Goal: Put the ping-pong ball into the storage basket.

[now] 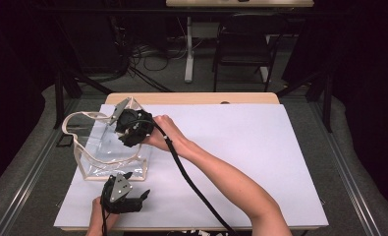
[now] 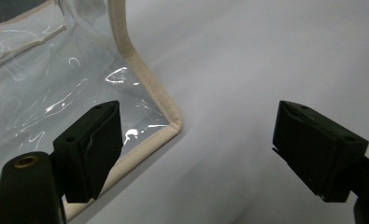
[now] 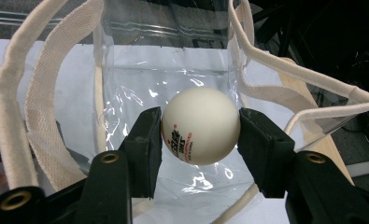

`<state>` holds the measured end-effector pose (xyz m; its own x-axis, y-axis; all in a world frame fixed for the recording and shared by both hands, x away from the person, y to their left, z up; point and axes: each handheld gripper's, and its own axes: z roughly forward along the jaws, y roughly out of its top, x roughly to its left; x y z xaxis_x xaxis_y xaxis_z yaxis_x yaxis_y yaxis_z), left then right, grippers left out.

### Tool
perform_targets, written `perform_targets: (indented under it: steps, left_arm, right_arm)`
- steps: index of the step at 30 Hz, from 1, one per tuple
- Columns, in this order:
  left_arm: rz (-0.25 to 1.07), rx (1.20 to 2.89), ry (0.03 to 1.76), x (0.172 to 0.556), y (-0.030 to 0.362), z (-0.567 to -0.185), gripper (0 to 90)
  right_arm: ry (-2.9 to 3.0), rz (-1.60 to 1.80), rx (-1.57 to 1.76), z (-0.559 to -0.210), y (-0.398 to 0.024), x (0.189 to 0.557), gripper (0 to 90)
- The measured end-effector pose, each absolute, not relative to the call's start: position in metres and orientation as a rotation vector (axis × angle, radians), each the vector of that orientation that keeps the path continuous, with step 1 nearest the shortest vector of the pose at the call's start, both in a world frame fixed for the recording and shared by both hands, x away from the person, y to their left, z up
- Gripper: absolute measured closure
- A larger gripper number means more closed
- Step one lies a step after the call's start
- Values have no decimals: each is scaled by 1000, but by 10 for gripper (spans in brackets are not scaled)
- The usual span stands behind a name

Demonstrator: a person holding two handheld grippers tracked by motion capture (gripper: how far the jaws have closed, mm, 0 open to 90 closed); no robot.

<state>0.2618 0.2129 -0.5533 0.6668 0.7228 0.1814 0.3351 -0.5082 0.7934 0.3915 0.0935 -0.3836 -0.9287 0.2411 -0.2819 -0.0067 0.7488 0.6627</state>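
White table sheet (image 1: 231, 147): right hand-held gripper (image 3: 201, 126) clamps ball (image 3: 201, 125), hiding clear bag's (image 3: 173, 70) floor; left hand-held gripper (image 2: 196, 140) gapes.

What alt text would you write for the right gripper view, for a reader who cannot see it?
The right hand-held gripper pinches a white table tennis ball with red print between its two black jaws. Just behind it stands a clear plastic bag with cream fabric handles, its mouth open, on a white table.
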Motion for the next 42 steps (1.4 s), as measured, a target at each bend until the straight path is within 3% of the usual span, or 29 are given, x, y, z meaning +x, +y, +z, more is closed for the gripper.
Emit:
perform_targets:
  steps: [42]
  left_arm:
    - [648, 2120, 817, 262, 212, -554, 164]
  right_arm:
    - [2694, 854, 161, -394, 104, 393, 475]
